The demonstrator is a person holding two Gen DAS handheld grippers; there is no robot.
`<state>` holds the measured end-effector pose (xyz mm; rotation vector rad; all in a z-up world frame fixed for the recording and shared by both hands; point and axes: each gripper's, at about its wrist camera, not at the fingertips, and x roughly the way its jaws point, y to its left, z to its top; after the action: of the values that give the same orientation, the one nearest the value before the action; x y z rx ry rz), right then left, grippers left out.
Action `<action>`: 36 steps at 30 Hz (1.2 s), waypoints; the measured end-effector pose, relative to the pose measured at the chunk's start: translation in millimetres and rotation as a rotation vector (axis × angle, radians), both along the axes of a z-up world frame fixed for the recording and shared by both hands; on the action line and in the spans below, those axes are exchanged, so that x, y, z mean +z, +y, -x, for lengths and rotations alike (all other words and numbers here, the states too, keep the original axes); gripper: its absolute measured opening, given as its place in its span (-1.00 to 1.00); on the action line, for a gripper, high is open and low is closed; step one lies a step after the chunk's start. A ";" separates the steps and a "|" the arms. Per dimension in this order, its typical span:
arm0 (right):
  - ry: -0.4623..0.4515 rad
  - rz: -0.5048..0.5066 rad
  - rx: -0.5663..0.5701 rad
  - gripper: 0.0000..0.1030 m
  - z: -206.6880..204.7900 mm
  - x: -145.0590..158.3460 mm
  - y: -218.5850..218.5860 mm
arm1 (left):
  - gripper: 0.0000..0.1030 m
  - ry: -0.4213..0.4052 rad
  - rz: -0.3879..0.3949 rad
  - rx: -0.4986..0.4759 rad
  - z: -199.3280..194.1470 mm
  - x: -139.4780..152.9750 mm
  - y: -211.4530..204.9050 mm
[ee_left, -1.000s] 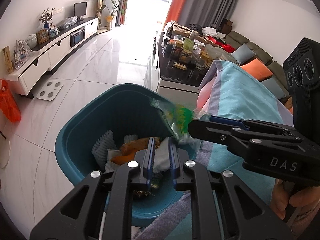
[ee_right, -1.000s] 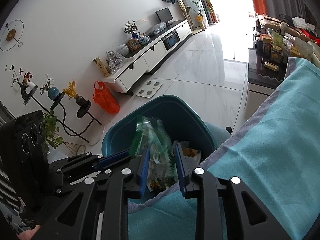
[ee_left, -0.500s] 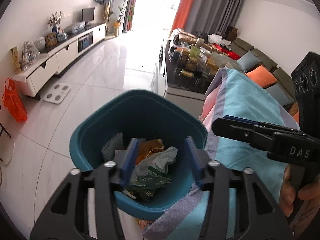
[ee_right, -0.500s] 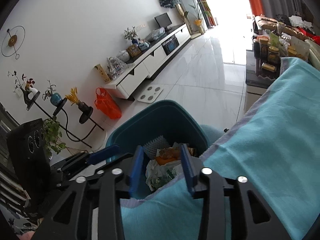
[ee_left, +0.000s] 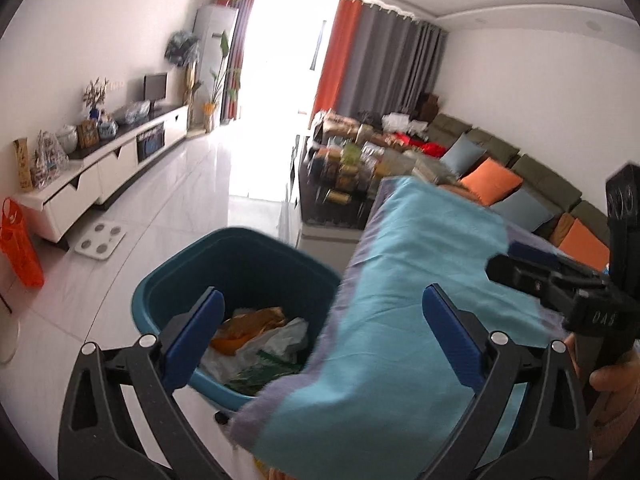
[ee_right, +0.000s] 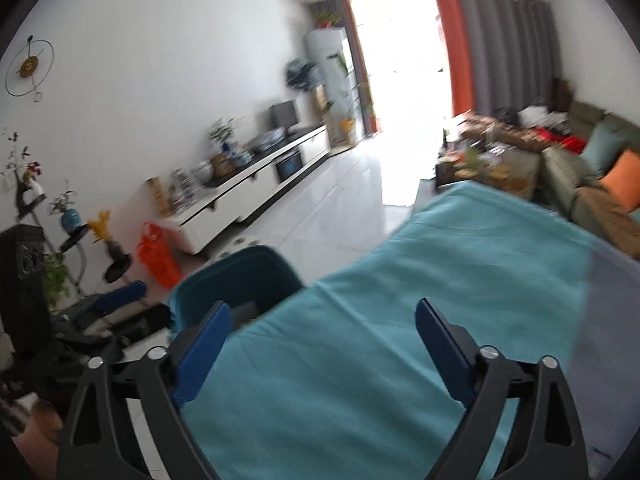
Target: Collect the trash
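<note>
since a second ago both grippers let go of their wrappers and pulled back from the bin [ee_left: 236, 276], so the bin slid from centre to lower left in both views and the cloth [ee_left: 408, 280] now fills the lower right. left gripper [ee_left: 320, 320] jaws are opening wide with nothing between them; right gripper [ee_right: 320, 332] jaws likewise opening and empty, over the cloth. trash [ee_left: 260, 340] sits inside the bin, lower centre of the left view: orange wrapper, white bag, green packet.
</note>
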<state>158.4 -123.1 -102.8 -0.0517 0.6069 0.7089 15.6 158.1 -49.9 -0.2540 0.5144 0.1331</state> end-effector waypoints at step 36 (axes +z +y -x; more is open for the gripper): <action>-0.372 -0.012 -0.625 0.87 110.8 9.9 -202.9 | 0.89 -0.316 -0.229 -0.168 12.5 35.2 -196.1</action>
<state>47.6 -326.0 -92.9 0.0184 0.2338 0.0877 3.0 -38.0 -14.7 -0.0051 0.2021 -0.0129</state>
